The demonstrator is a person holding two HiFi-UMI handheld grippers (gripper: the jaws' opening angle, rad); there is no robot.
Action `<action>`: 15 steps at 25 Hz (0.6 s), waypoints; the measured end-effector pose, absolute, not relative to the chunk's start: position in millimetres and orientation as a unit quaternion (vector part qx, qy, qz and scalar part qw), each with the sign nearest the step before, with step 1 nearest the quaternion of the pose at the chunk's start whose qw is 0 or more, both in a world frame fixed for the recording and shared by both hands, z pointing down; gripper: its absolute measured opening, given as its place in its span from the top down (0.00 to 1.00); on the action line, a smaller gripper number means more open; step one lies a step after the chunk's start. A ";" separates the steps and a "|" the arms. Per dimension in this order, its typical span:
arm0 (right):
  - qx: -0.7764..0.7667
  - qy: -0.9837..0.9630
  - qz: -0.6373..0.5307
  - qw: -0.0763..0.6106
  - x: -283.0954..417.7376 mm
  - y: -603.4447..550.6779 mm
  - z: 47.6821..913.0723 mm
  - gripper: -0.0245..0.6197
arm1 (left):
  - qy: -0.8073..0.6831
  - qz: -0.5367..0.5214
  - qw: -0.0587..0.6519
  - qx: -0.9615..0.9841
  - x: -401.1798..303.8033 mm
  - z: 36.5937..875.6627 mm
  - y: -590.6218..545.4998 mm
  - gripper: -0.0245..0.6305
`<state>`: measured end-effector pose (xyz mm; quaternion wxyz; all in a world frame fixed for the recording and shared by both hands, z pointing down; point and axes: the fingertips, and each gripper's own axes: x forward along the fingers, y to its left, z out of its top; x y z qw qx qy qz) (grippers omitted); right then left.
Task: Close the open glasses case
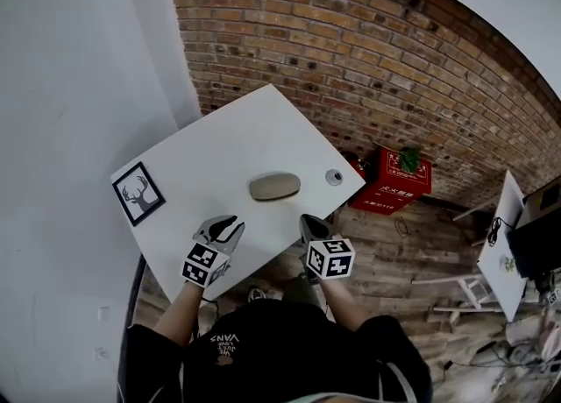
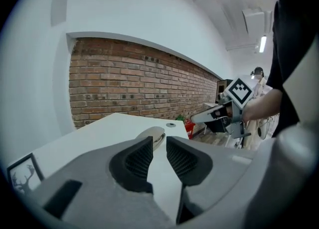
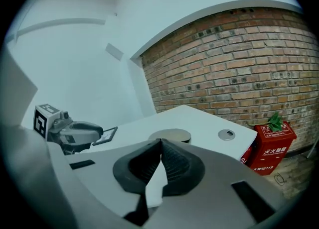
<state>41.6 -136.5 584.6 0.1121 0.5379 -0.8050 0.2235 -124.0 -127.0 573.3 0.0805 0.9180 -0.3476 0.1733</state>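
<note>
A beige oval glasses case [image 1: 274, 187] lies with its lid down near the middle of the white table [image 1: 219, 143]. It also shows just beyond the jaws in the left gripper view as the case [image 2: 152, 136], and in the right gripper view as the case [image 3: 172, 135]. My left gripper [image 1: 230, 222] hovers near the table's front edge, short of the case. A narrow gap shows between its jaws [image 2: 159, 143], with nothing in it. My right gripper [image 1: 308, 220] is at the front right of the case, its tips touching [image 3: 160, 143] and holding nothing.
A framed deer picture [image 1: 138, 193] lies at the table's left corner. A round metal grommet [image 1: 334, 177] sits near the right edge. A red box [image 1: 394, 182] stands on the wooden floor beside the brick wall [image 1: 368, 60]. A white wall rises at left.
</note>
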 end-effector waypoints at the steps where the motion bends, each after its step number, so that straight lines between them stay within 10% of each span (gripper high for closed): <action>1: 0.536 -0.807 0.222 0.113 41.7 -133.2 583.8 0.96 | -0.350 0.172 0.081 0.917 -124.5 572.3 -124.2 0.84; 15: 0.480 -0.841 0.218 0.124 69.8 -86.9 572.5 0.96 | -0.421 0.168 0.121 0.883 -98.1 562.6 -73.1 0.95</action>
